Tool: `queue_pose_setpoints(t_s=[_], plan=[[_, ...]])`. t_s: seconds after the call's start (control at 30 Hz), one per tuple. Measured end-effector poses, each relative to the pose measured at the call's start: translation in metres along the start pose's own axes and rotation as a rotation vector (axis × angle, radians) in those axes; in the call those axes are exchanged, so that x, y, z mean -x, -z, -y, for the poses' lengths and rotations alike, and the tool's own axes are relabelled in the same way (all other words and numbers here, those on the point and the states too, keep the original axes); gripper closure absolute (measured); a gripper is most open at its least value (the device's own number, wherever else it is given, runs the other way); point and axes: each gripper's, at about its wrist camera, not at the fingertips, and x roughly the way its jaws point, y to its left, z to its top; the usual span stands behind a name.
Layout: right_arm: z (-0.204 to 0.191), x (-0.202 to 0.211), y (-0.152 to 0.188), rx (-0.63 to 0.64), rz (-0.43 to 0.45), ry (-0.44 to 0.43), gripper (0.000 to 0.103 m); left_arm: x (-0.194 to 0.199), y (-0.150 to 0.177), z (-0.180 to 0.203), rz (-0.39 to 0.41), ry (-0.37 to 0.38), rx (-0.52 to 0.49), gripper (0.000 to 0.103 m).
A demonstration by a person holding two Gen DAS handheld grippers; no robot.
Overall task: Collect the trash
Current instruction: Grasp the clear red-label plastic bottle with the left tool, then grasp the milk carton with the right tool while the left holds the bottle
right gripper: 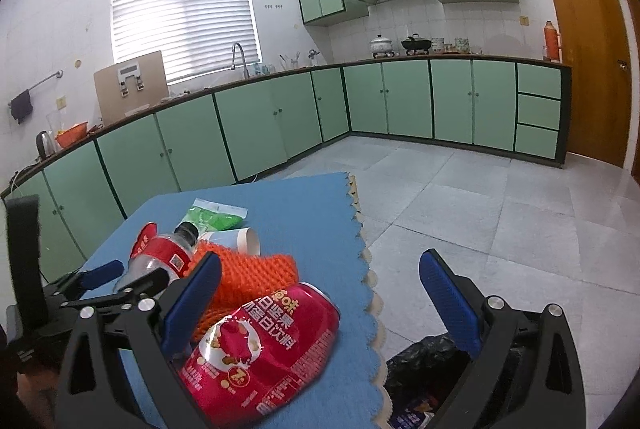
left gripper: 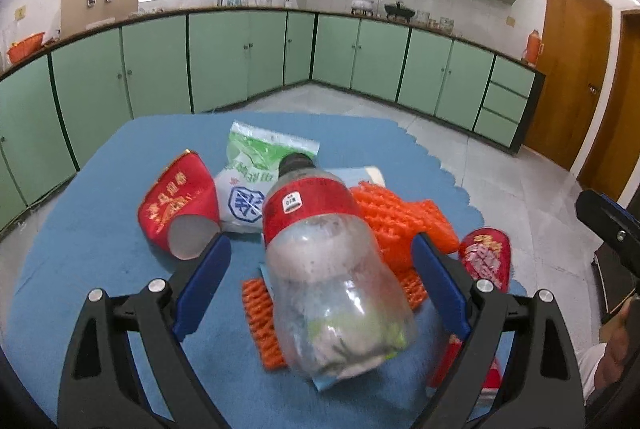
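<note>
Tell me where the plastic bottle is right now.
In the left wrist view the plastic bottle lies on the blue mat between the open left tongs, over the orange foam net, cap pointing away.

Crowded mat, open floor to the right

The plastic bottle [left gripper: 320, 269] lies between the left gripper [left gripper: 320, 253]'s spread fingers, hemmed by orange foam netting [left gripper: 394, 217], a red cup [left gripper: 180, 205] and a pouch [left gripper: 256, 169]. The crushed red can [right gripper: 264, 353] sits at the blue mat [right gripper: 304, 205]'s edge; beyond lies tile floor [right gripper: 480, 213].

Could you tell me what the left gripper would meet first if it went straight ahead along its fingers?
Most likely the clear plastic bottle, lying between the open left gripper fingers, base toward the camera.
</note>
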Motion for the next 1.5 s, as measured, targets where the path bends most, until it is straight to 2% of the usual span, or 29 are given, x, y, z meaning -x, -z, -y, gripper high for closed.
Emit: queue_pose_setpoints(t_s=[0.1,0.27,0.53,0.83,0.93,1.1,1.27,1.37,1.5], plan=[[0.001,-0.007,0.001,-0.003,-0.017,-0.003,0.006,-0.013,0.0,-0.002,-0.038,0.016,0.022,0.015],[0.006,-0.017,0.006,-0.007,-0.046,0.002,0.006,-0.024,0.001,-0.005,-0.071,0.058,0.055,0.038],[0.002,-0.024,0.018,-0.005,-0.096,-0.001,0.006,-0.012,0.002,-0.016,-0.041,0.074,0.109,0.041],[-0.02,-0.02,0.022,0.035,-0.104,-0.041,0.006,0.027,0.011,-0.038,0.006,-0.001,0.111,0.042],[-0.028,-0.021,0.022,0.051,-0.107,-0.061,0.006,0.03,0.021,-0.045,-0.018,-0.023,0.107,0.042],[-0.038,-0.022,0.024,0.065,-0.112,-0.079,0.006,0.022,0.036,-0.053,-0.11,-0.025,0.111,0.042],[-0.049,-0.022,0.024,0.086,-0.111,-0.091,0.006,0.007,0.041,-0.059,-0.147,-0.024,0.104,0.037],[-0.055,-0.022,0.025,0.095,-0.11,-0.09,0.006,-0.003,0.047,-0.065,-0.171,-0.018,0.121,0.042],[-0.057,-0.024,0.025,0.098,-0.112,-0.096,0.006,0.0,0.048,-0.067,-0.153,-0.005,0.141,0.043]])
